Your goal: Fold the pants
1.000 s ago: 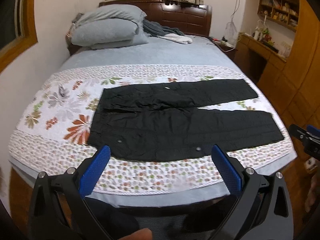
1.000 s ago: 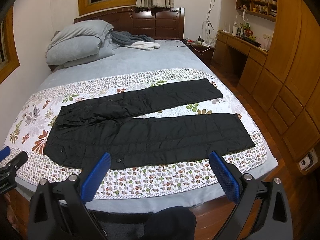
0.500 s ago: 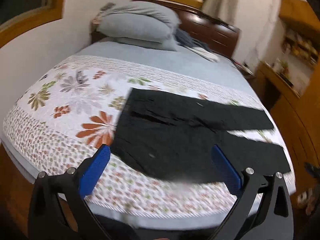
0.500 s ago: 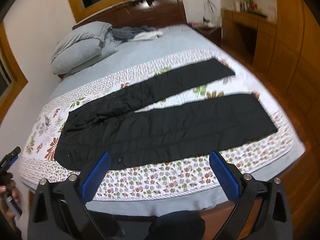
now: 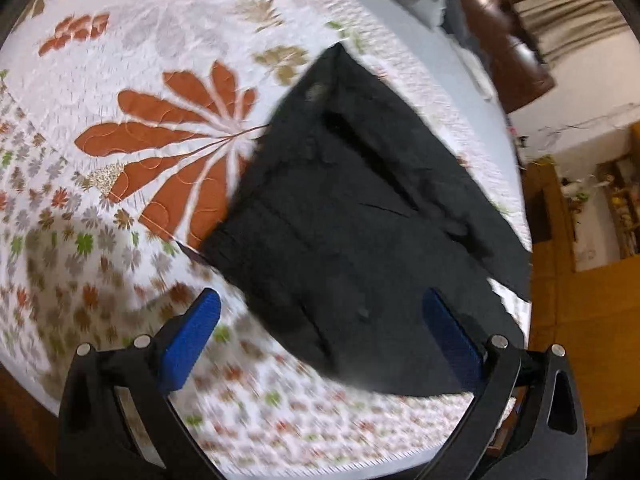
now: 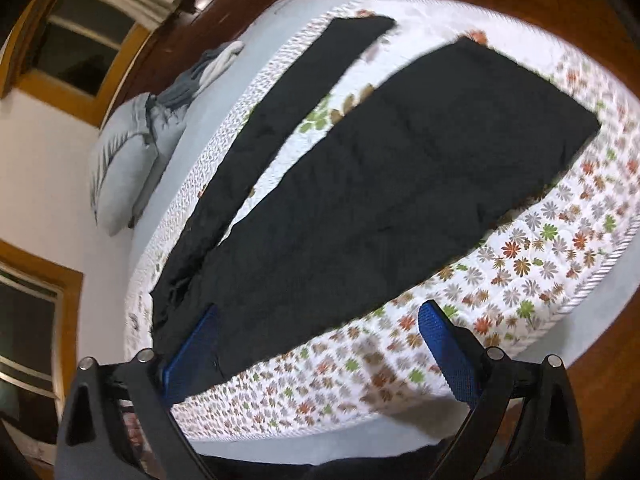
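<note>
Item: black pants (image 6: 384,184), spread flat on the quilted bed (image 6: 560,248), legs parted, unfolded. Left gripper (image 5: 320,320), fingers apart, has closed in over the waistband corner at 12 o'clock; right gripper (image 6: 320,344), fingers apart, over the near leg. Pickup likely imminent.

Warm indoor light; both fisheye views bend hard at the edges, tilted, with motion blur smearing the quilt (image 5: 280,400).

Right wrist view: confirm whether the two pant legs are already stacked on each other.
No, the pants lie flat on the quilt with a strip of quilt showing between the legs.
</note>
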### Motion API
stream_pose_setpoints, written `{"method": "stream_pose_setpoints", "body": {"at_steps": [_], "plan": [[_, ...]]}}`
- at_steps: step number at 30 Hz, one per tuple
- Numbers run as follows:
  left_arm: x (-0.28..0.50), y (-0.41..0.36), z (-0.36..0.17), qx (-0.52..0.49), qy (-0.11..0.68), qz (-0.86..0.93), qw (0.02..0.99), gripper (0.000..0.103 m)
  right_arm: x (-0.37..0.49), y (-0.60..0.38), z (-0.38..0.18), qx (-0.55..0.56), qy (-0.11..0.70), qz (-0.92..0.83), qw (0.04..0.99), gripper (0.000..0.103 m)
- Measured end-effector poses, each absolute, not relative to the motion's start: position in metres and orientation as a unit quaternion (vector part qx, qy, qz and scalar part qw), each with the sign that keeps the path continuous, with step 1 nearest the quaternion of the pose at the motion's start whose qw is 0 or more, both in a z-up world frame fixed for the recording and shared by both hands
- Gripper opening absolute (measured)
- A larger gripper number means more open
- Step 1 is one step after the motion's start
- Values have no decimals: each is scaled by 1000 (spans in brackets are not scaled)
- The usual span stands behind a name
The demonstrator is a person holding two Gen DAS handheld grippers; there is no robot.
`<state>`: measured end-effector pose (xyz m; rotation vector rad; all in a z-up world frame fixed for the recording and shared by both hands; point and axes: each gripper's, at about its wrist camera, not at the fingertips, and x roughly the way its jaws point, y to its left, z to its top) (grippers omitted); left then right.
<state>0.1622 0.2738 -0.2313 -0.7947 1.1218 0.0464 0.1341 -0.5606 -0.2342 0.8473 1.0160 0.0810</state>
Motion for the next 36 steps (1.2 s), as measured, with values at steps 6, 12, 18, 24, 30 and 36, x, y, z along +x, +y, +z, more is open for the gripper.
{"method": "stream_pose_setpoints", "body": {"at_steps": [6,12,18,24,30,36], "plan": [[177,272,-263,-395,535,37,746,98,139,-593,-265,448,464,37,763,100],[183,269,-263,-401,531,38,746,36,133,-662,-281,529,404,9,746,100],[177,269,-268,-416,513,30,750,32,132,-705,-296,571,371,8,732,85],[177,269,-278,-434,512,28,741,52,134,-709,-307,582,368,0,725,84],[177,263,-275,-428,510,30,745,58,116,-725,-302,574,364,-16,733,91],[179,263,-276,-425,515,48,743,41,129,-741,-319,598,333,-8,729,73]]}}
